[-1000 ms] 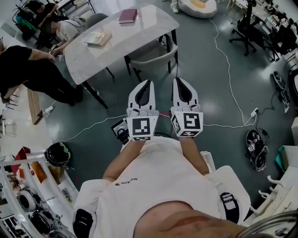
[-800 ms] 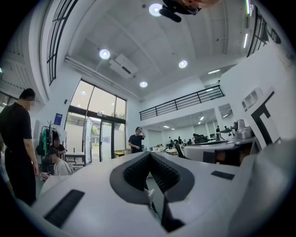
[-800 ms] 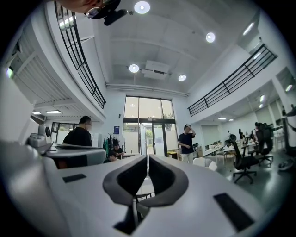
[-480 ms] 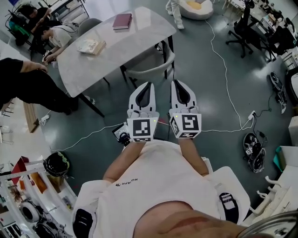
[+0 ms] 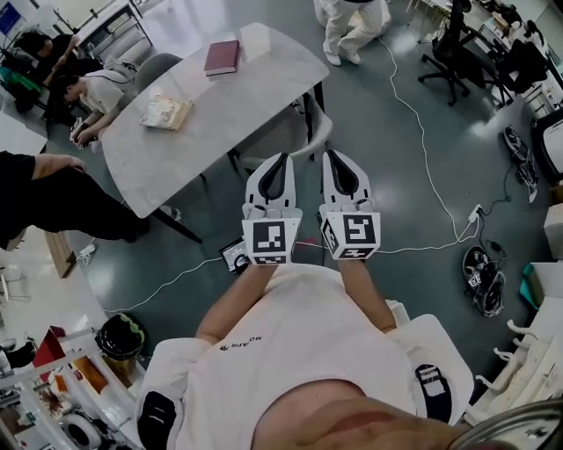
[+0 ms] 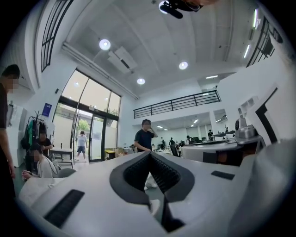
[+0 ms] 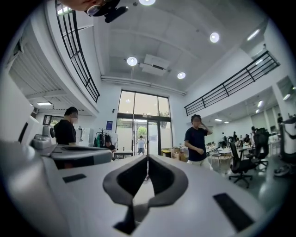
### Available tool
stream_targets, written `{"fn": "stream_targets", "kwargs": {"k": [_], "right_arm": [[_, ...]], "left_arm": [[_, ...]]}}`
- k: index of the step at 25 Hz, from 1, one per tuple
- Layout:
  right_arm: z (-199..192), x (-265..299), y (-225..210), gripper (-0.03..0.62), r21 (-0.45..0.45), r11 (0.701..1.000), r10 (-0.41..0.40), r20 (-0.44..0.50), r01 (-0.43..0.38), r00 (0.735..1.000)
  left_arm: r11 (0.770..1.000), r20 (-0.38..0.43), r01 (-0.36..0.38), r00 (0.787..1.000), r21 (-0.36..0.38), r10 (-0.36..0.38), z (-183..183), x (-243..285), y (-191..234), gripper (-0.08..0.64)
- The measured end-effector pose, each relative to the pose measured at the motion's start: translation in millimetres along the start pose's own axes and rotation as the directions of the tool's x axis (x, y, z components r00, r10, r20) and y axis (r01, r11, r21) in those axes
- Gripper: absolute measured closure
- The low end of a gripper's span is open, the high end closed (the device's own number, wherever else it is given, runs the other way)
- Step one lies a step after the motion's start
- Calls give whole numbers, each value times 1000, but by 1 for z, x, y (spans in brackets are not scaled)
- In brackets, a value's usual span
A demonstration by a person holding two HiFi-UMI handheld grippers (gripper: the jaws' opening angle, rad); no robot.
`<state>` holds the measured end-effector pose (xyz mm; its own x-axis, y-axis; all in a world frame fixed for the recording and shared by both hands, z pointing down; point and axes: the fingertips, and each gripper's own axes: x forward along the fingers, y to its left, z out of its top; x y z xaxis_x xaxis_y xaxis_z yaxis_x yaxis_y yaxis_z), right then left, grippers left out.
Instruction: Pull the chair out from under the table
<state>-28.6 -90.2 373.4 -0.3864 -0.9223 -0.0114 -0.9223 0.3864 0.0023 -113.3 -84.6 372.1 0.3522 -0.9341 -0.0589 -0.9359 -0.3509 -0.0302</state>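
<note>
Dark red closed book [image 5: 222, 57] lying flat; pale open booklet [image 5: 167, 112] apart from it, further left. Thin white cable [image 5: 420, 123] snaking over glossy grey floor [image 5: 387, 176] to a white power strip [image 5: 479, 214]. Black swivel office chair [image 5: 447, 54] at upper right. Person in white trousers [image 5: 350, 26] standing at the top edge; seated person in a pale top [image 5: 92, 92] at upper left; person in black clothing [image 5: 44, 198] at the left edge. Round black bin [image 5: 121, 336] at lower left. In the right gripper view, tall glass entrance doors [image 7: 141, 134] straight ahead, standing person in a dark T-shirt [image 7: 198, 139] to their right, round ceiling lamps [image 7: 132, 61] lit.
</note>
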Motion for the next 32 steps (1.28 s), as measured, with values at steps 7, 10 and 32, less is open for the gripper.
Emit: {"fn": "stream_targets", "kwargs": {"k": [7, 10, 32], "right_arm": [[7, 24, -2, 578, 4, 1000, -15, -5, 15, 1000], [5, 30, -11, 578, 0, 1000, 0, -11, 0, 1000], [-96, 90, -65, 578, -87, 967, 210, -260, -239, 943]], "left_arm": [[999, 0, 6, 1000, -36, -6, 1, 23, 14, 555], [999, -8, 0, 1000, -38, 0, -1, 32, 7, 555], [999, -274, -14, 961, 46, 26, -99, 107, -10, 555]]}}
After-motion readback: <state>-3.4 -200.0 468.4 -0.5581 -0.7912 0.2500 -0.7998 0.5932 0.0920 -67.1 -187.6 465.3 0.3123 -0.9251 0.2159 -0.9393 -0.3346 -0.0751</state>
